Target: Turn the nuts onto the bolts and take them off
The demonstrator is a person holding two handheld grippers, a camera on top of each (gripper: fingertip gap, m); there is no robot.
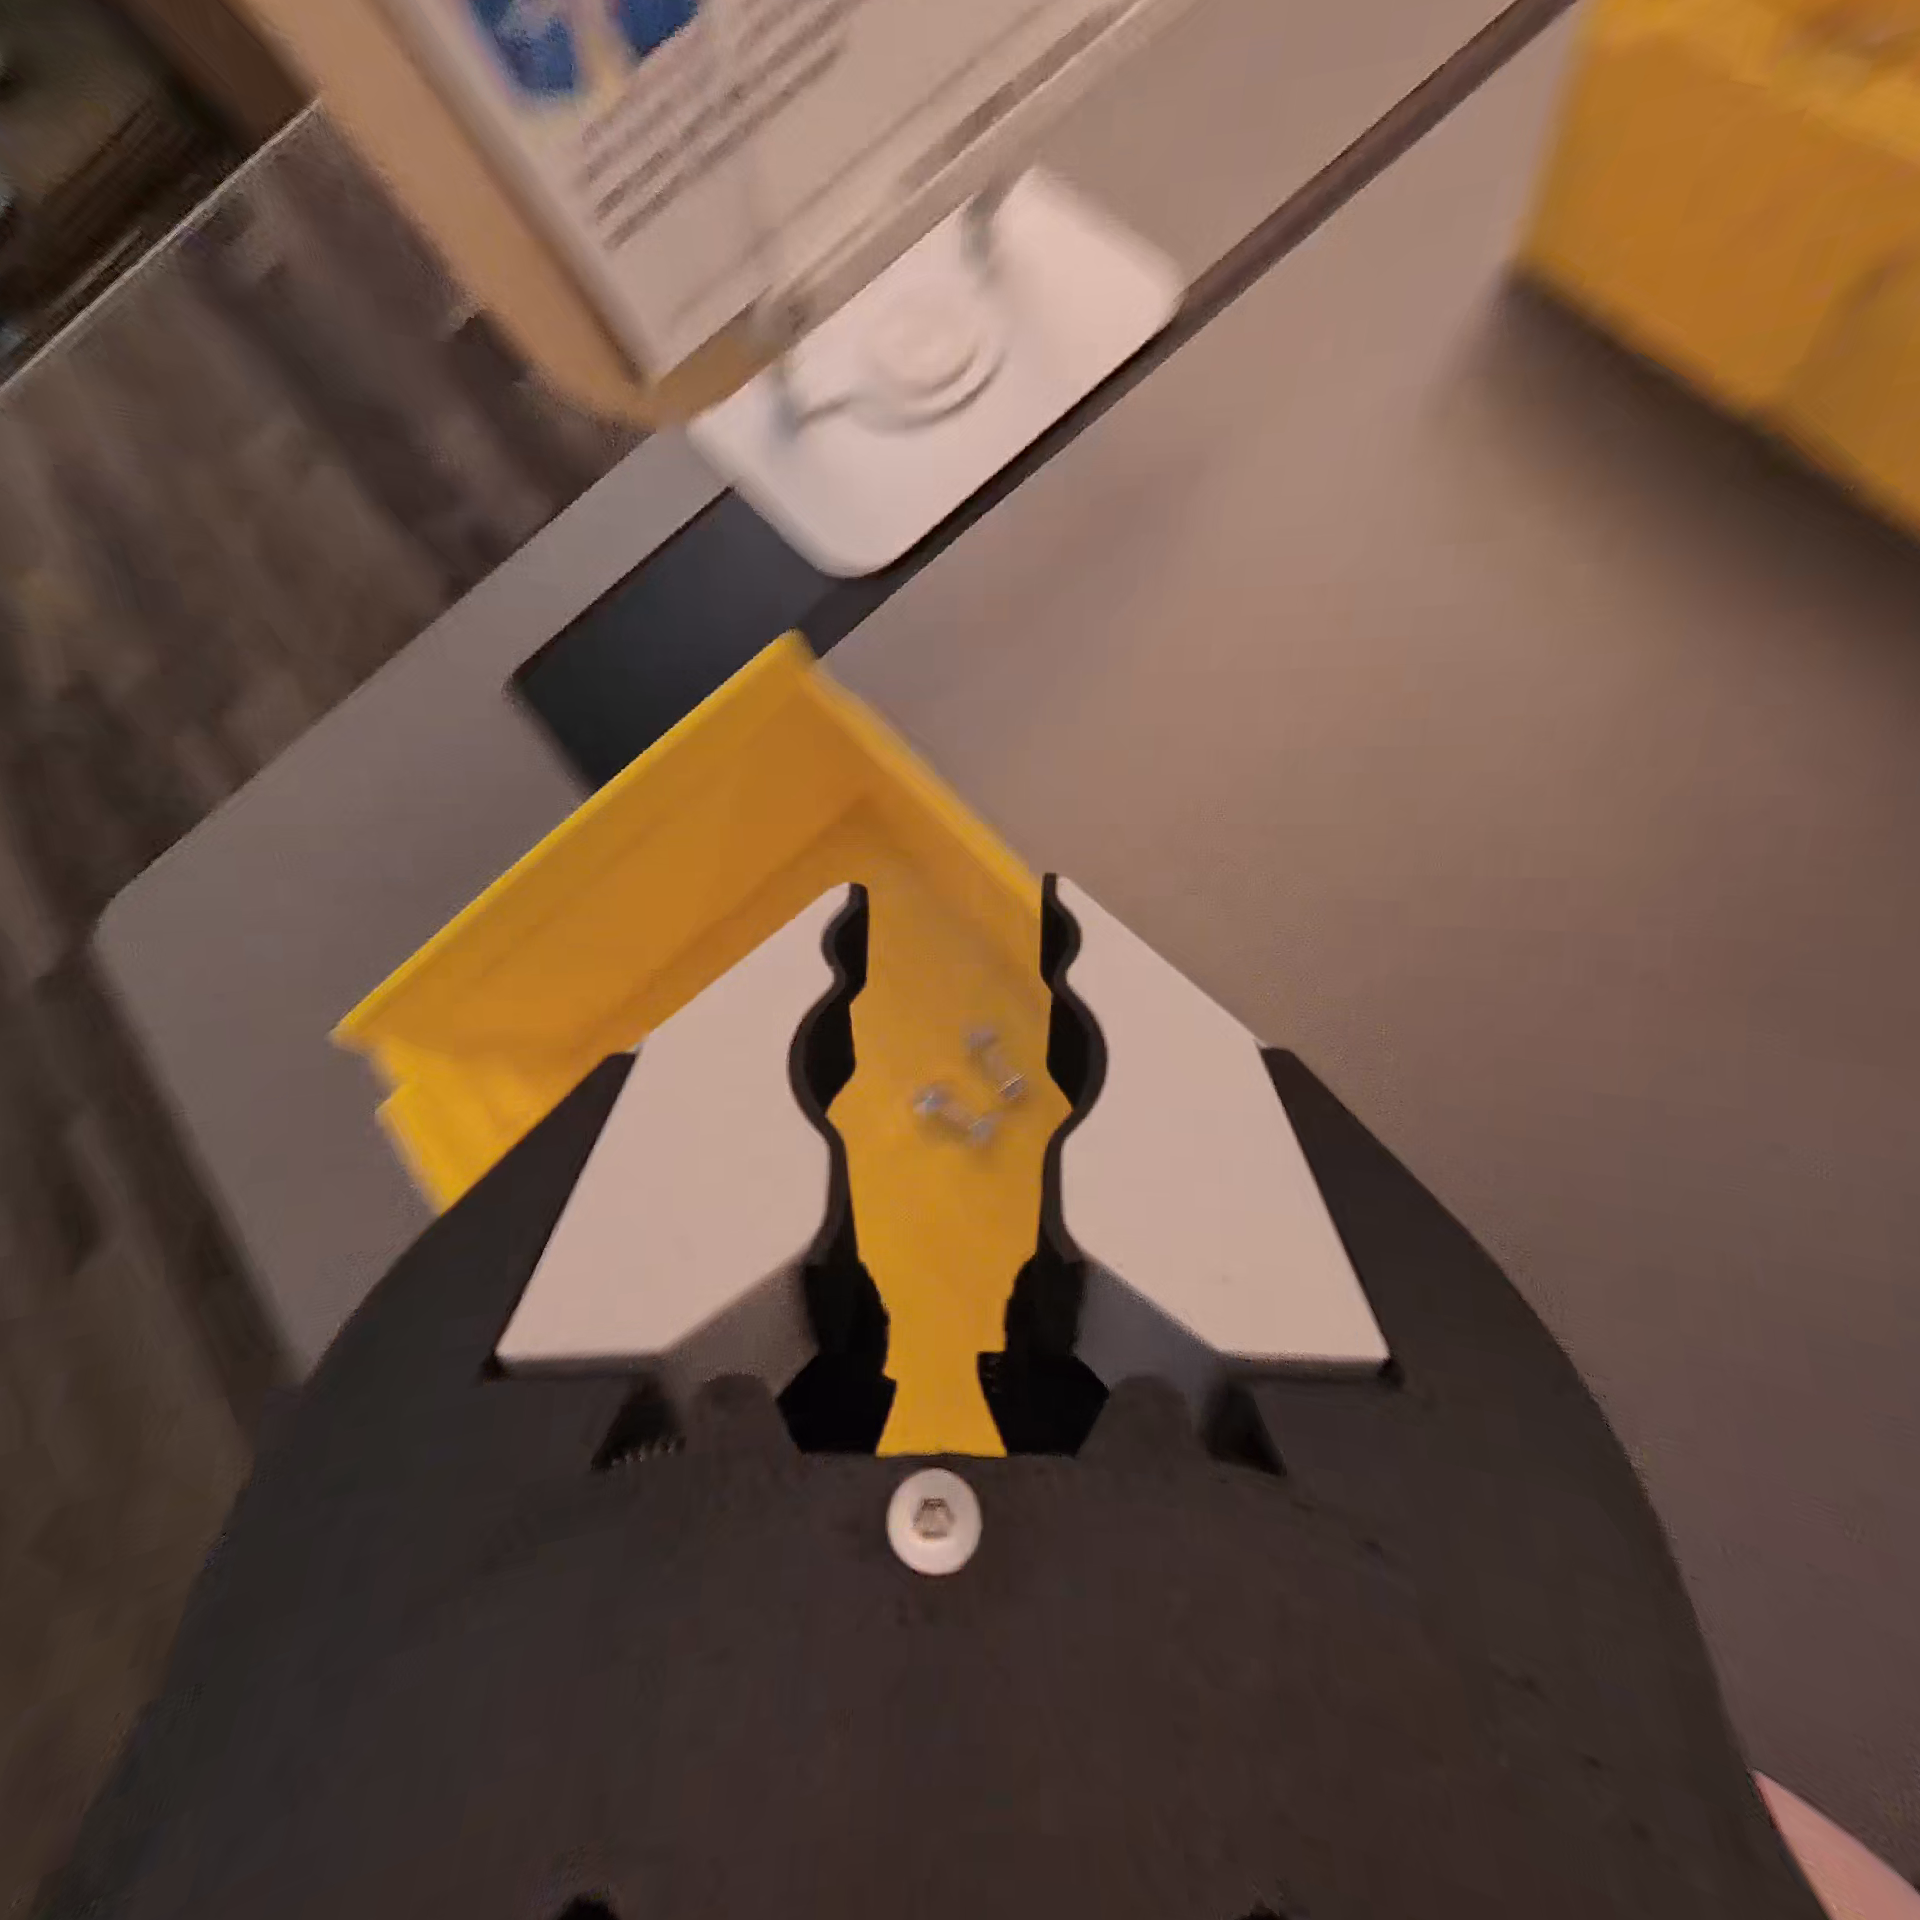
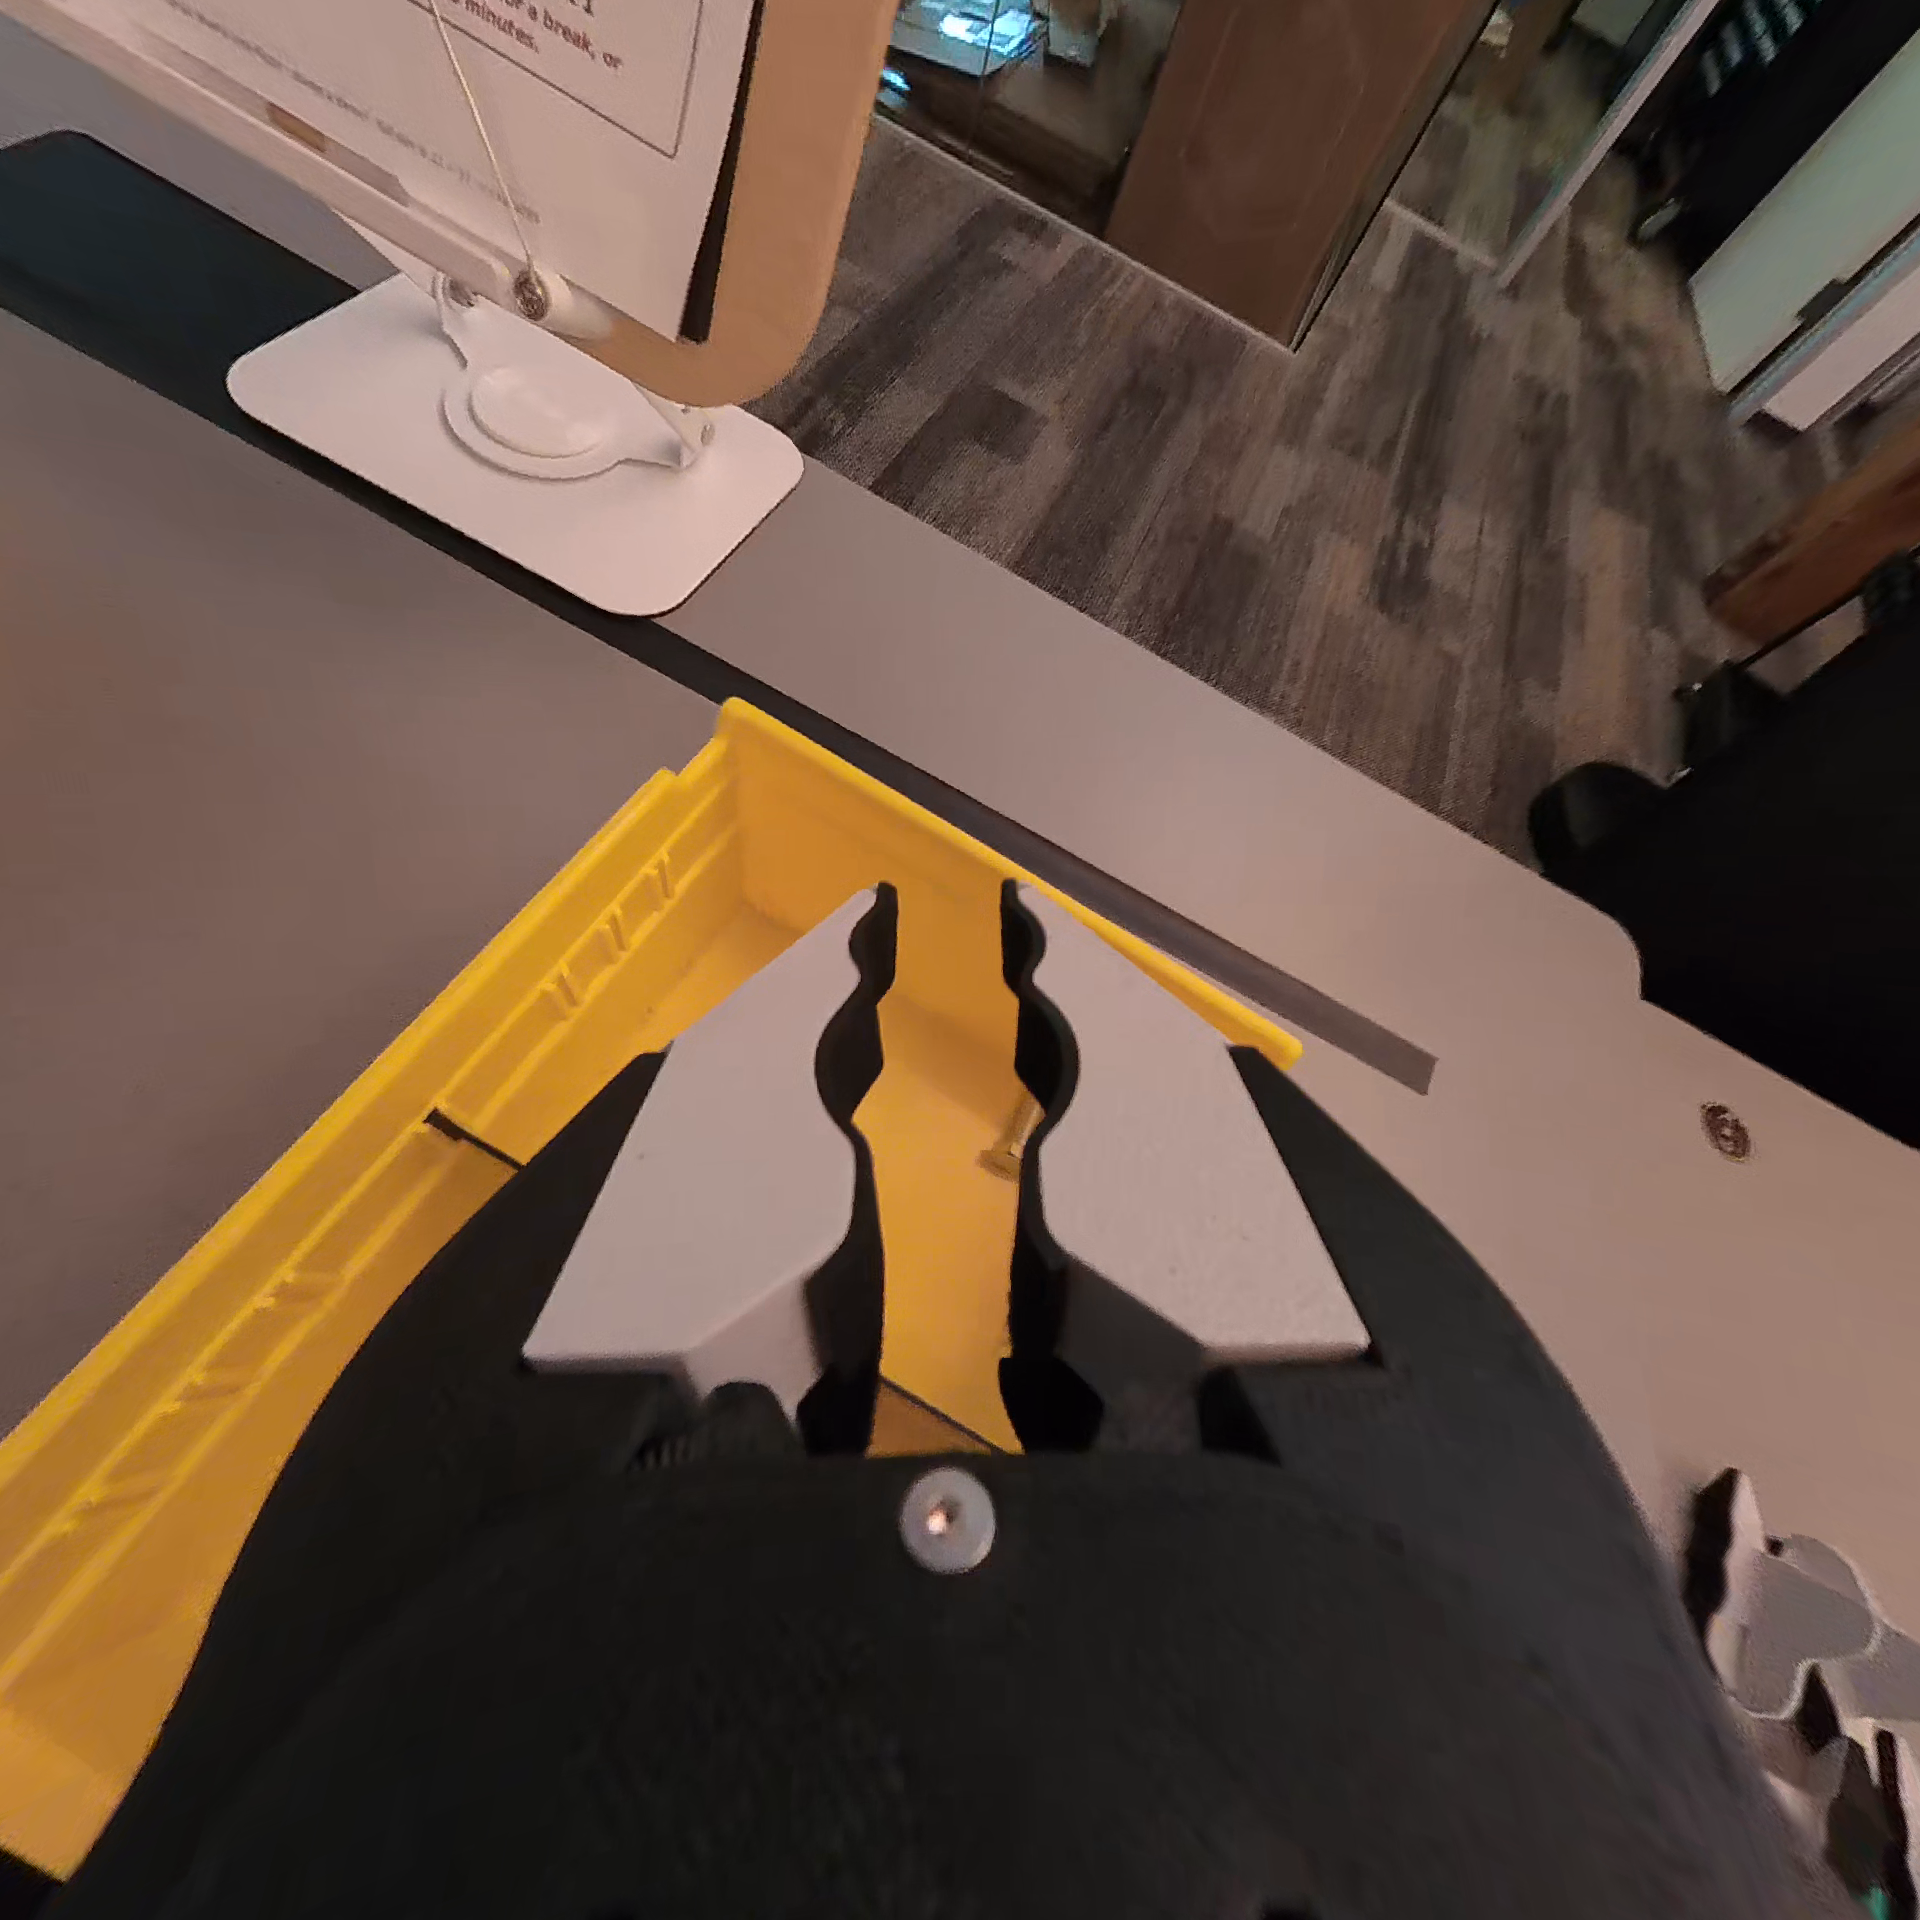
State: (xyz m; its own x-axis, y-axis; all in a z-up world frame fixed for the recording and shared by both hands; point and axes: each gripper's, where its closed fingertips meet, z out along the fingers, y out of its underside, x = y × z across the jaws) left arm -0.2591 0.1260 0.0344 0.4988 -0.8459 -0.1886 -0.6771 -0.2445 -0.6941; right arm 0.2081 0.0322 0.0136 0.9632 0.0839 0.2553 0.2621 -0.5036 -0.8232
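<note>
One bolt (image 2: 1016, 1141) — head toward camera, shank pointing away — in yellow bin (image 2: 582, 997).

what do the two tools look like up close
Both look alike. The left tool has a matte black, grainy body that widens toward the camera, two pale grey wedge-shaped fingers with black wavy inner pads, and one silver screw at the centre. The right tool has the same black body, grey fingers and silver screw. No cables or markings show.
</note>
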